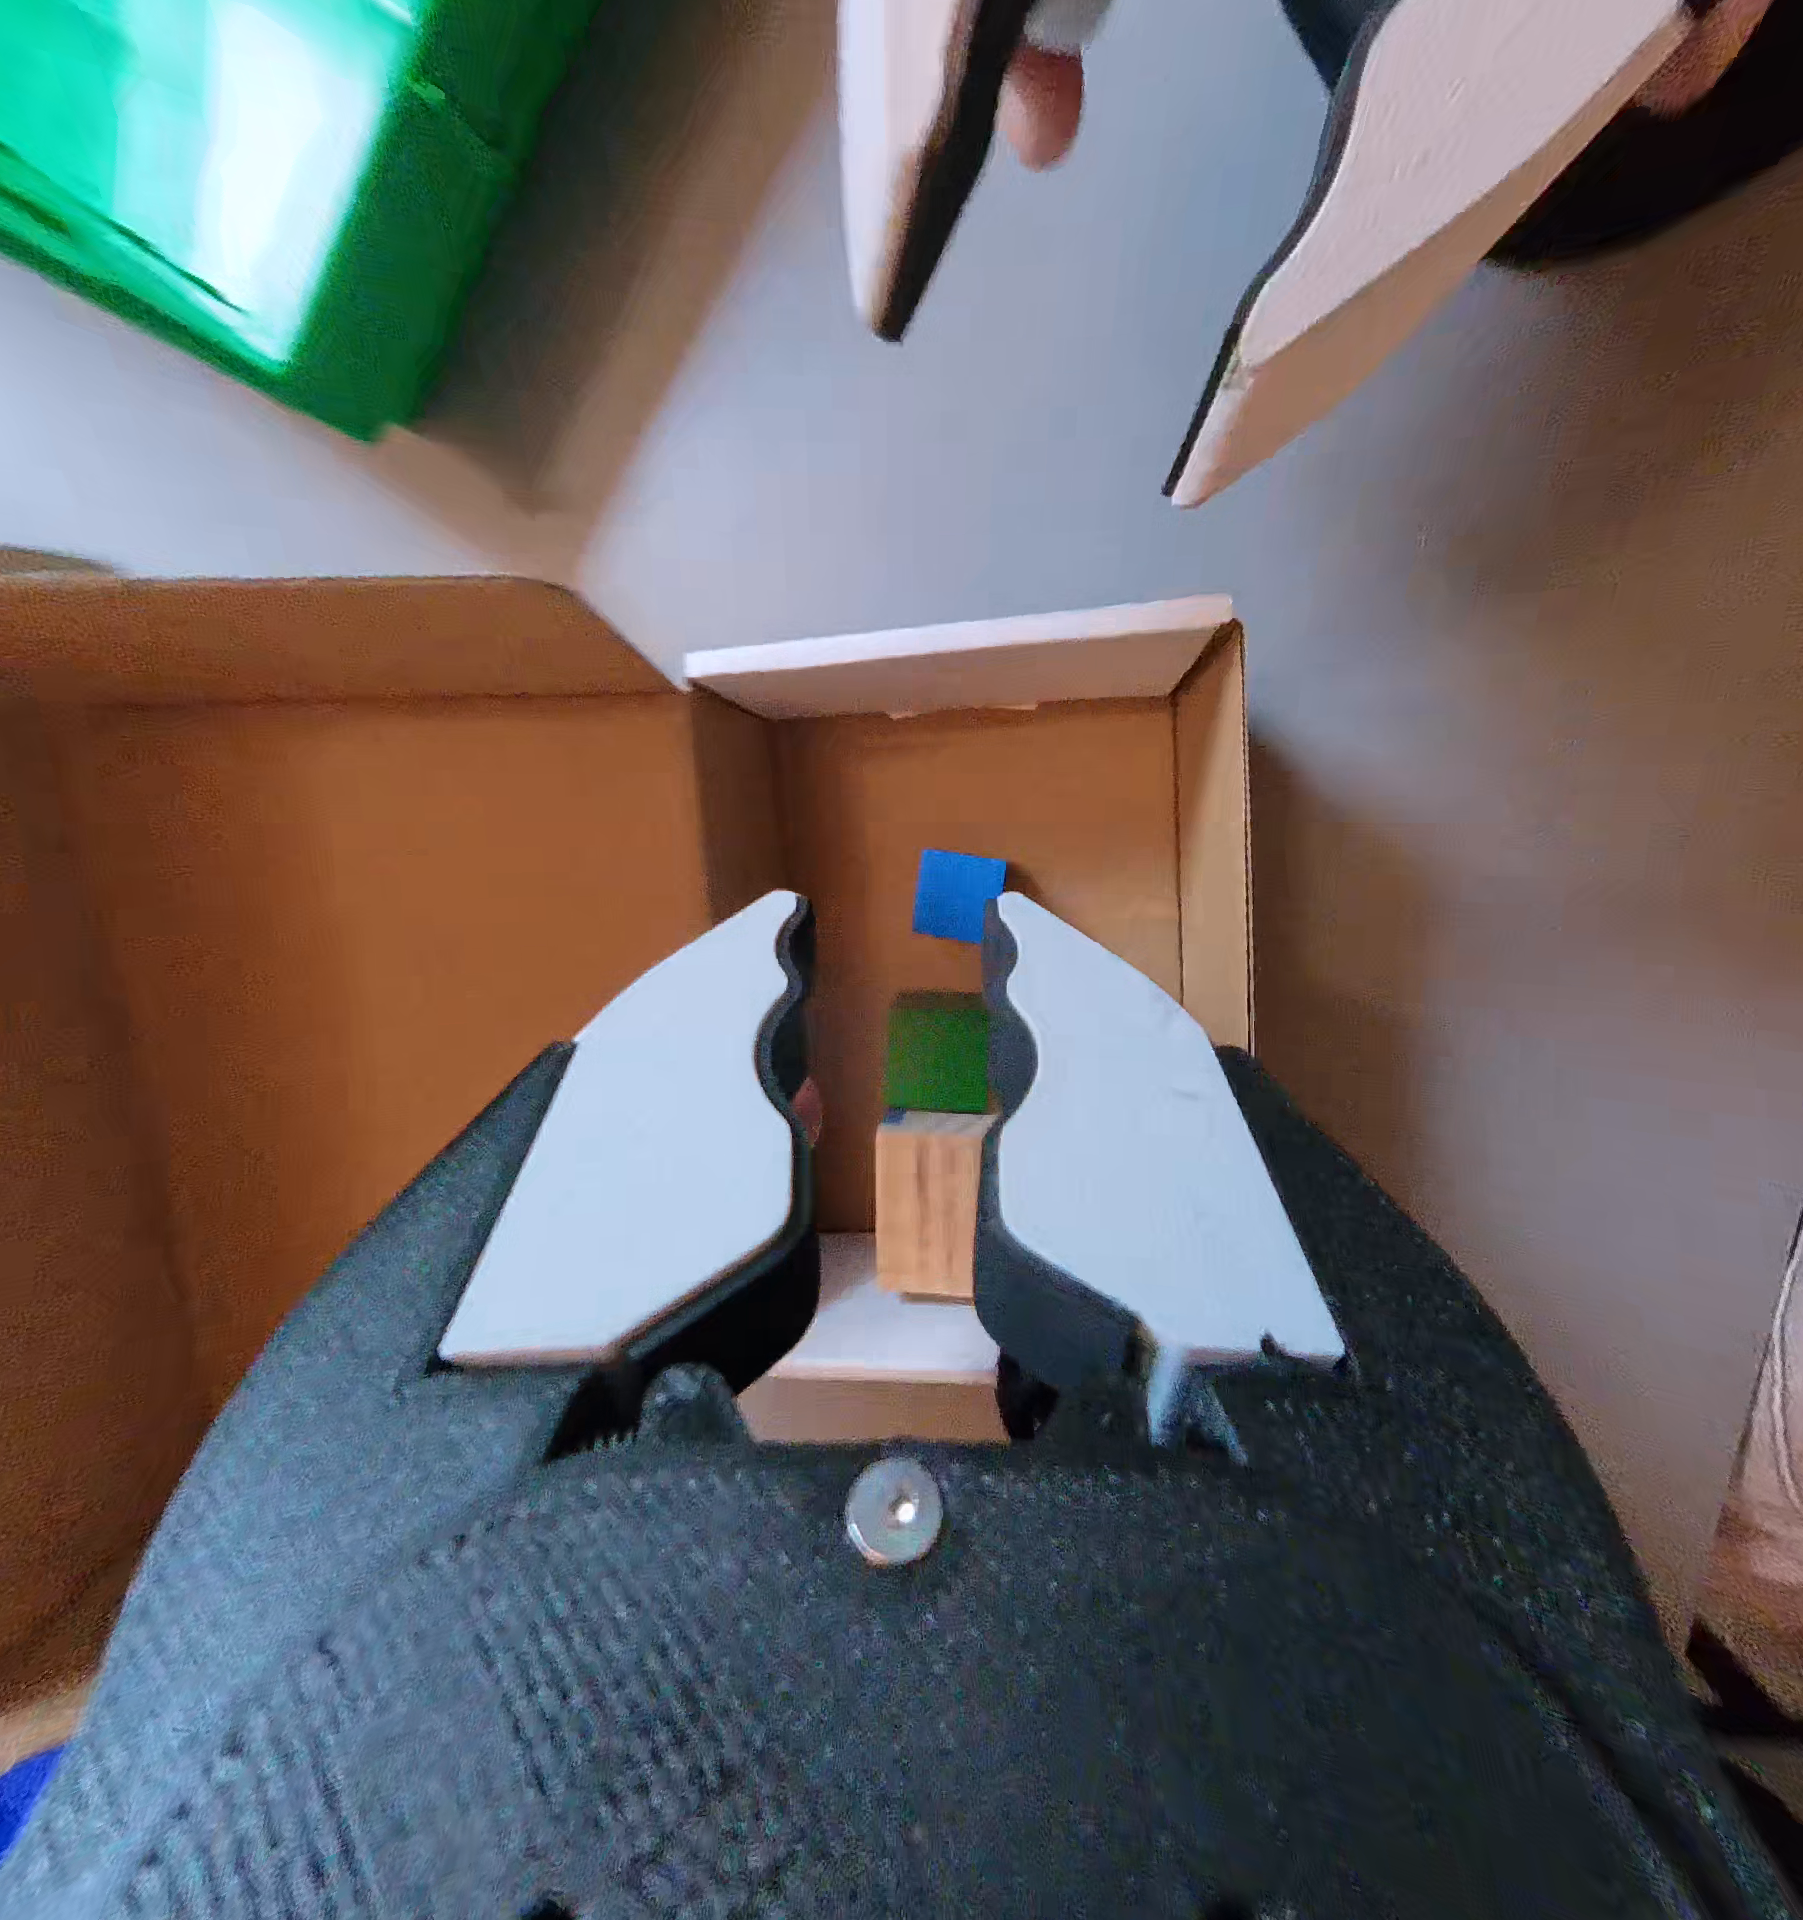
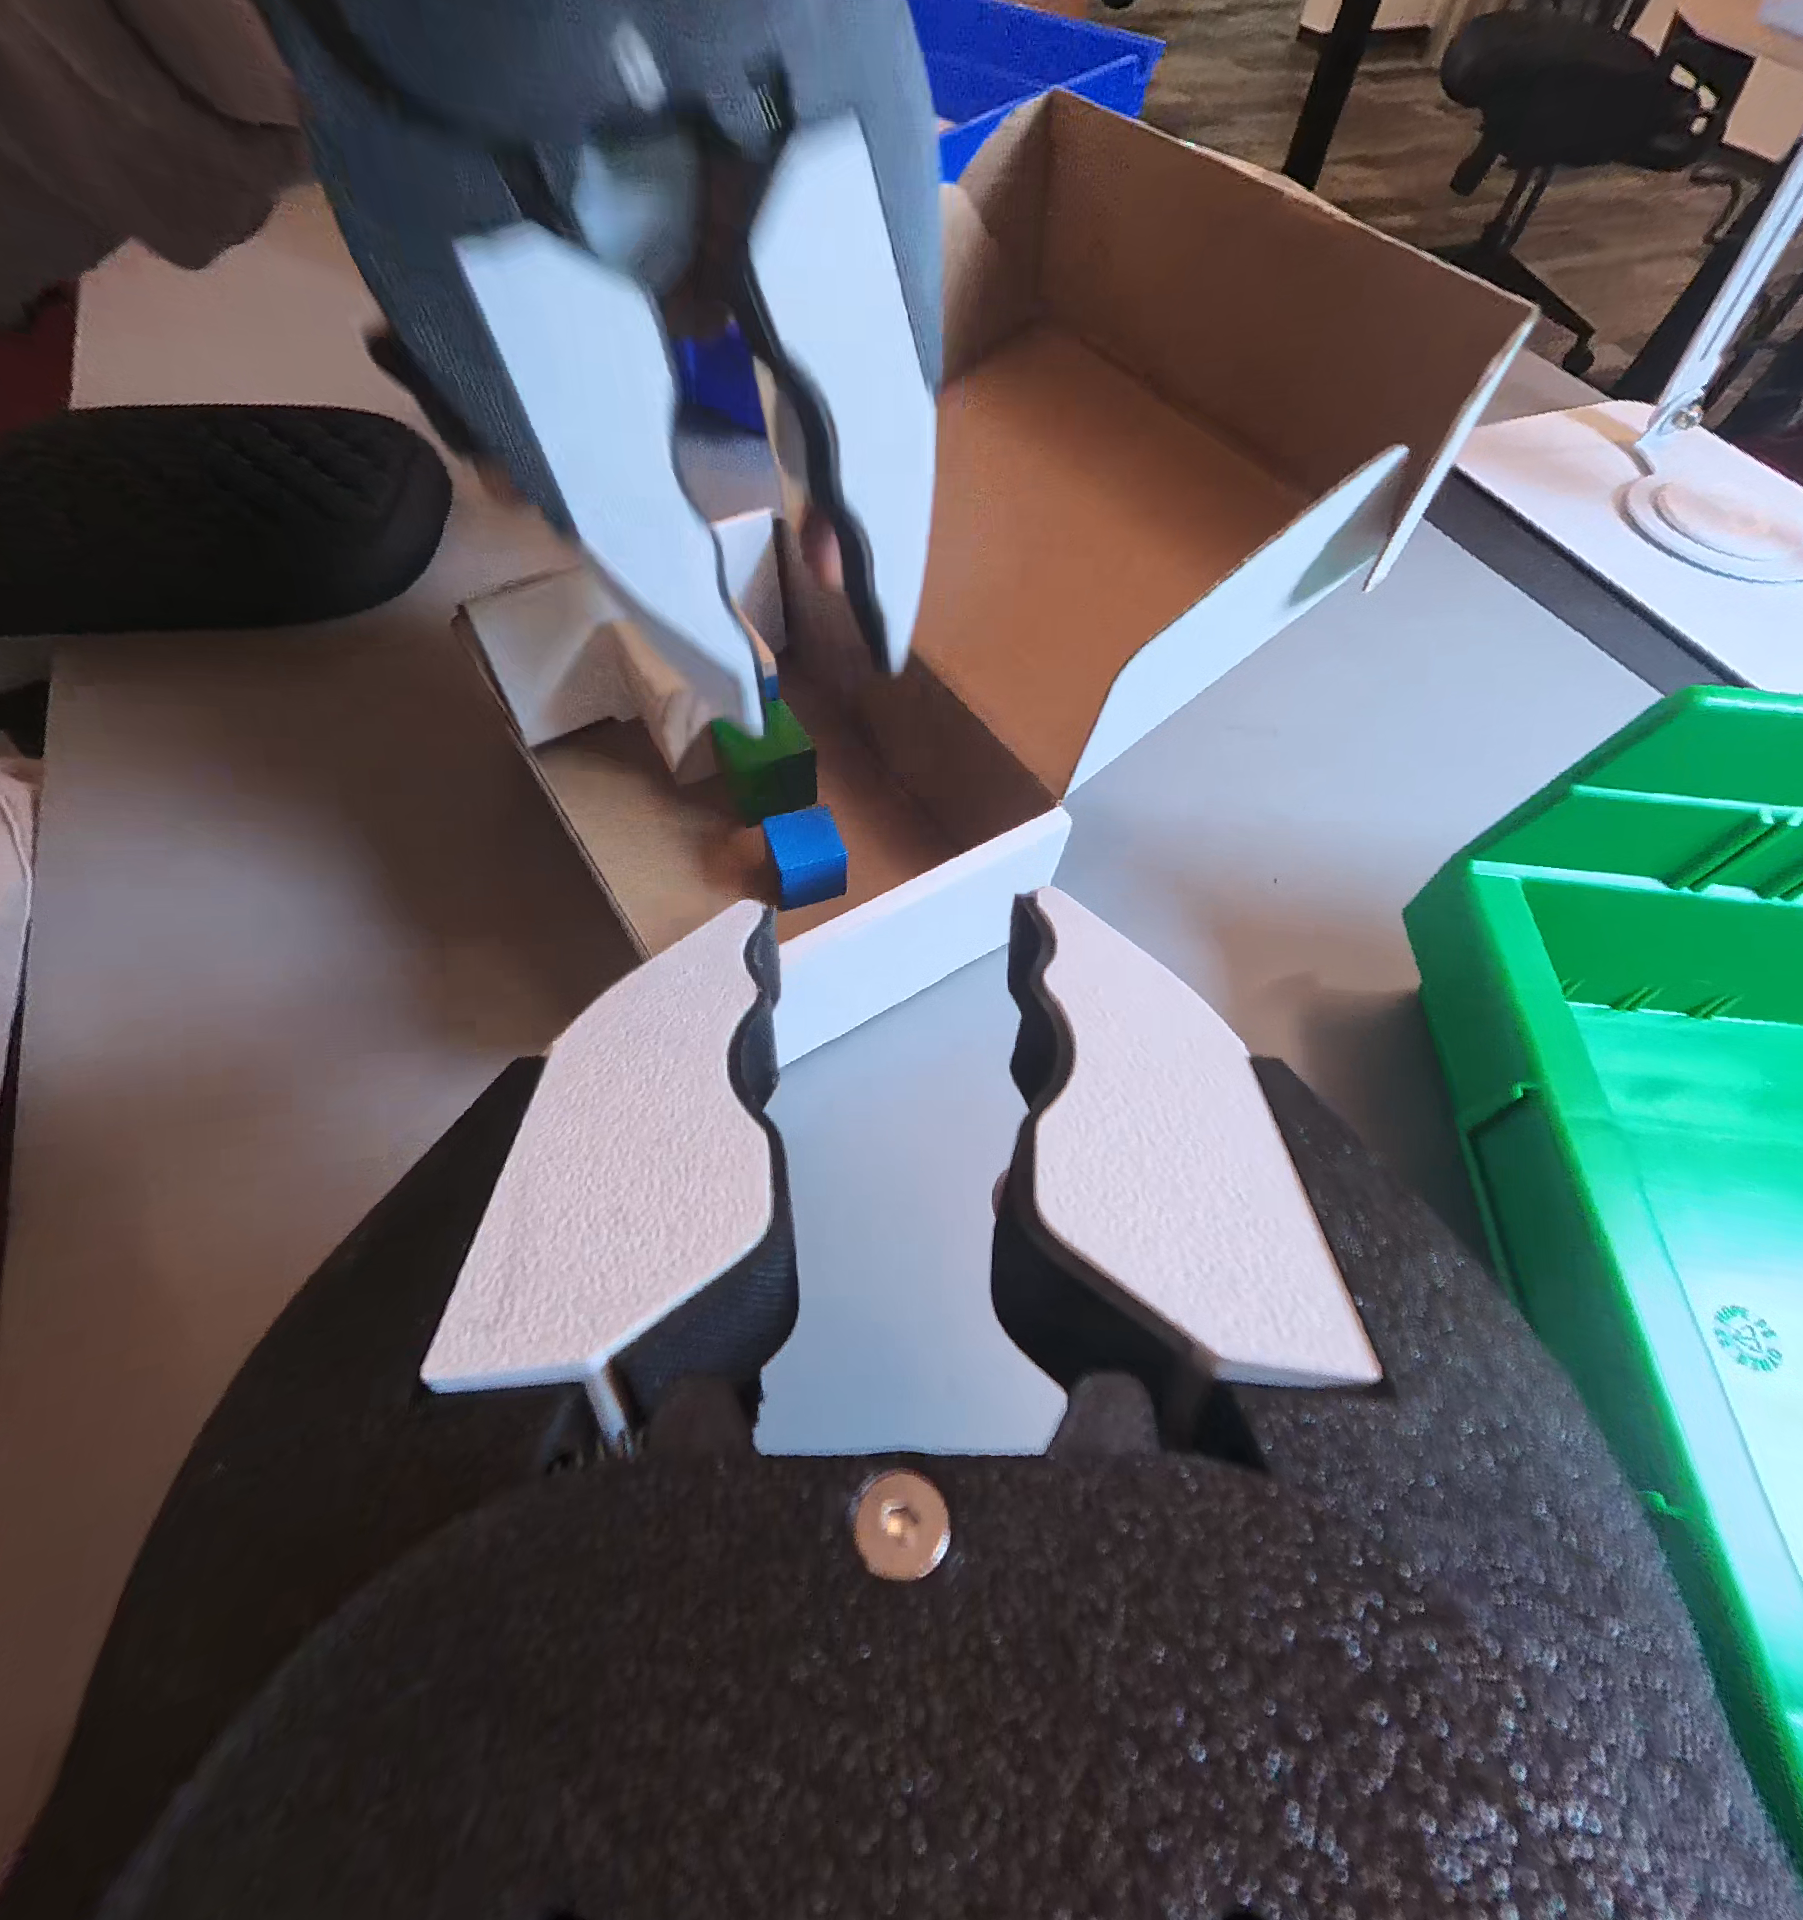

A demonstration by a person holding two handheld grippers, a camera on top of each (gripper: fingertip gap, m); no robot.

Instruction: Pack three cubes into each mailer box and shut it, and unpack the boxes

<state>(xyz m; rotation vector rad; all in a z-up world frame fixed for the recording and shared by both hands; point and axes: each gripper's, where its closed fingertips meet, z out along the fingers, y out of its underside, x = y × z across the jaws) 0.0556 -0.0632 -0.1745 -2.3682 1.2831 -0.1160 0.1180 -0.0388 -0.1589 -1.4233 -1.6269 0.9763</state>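
Note:
An open cardboard mailer box point(image 1: 1214, 831) lies on the grey table, its lid point(image 1: 305, 883) folded out flat. Inside are a blue cube point(image 1: 954, 894), a green cube point(image 1: 938, 1049) and a plain wooden cube point(image 1: 923, 1205). My left gripper point(image 1: 902, 914) hangs open over the box; the wooden cube sits between its fingers, against the right one only. In the right wrist view the box point(image 2: 907, 966), blue cube point(image 2: 803, 852) and green cube point(image 2: 772, 764) show below the blurred left gripper point(image 2: 824, 665). My right gripper point(image 2: 892, 914) is open and empty at the box's white wall; it also shows in the left wrist view point(image 1: 1037, 405).
A green plastic bin point(image 2: 1655, 1039) stands right of the box; it also shows in the left wrist view point(image 1: 201, 177). A blue bin point(image 2: 1032, 62) is behind the box. A black chair point(image 2: 149, 509) is at the left edge, a white lamp base point(image 2: 1707, 509) on a side table.

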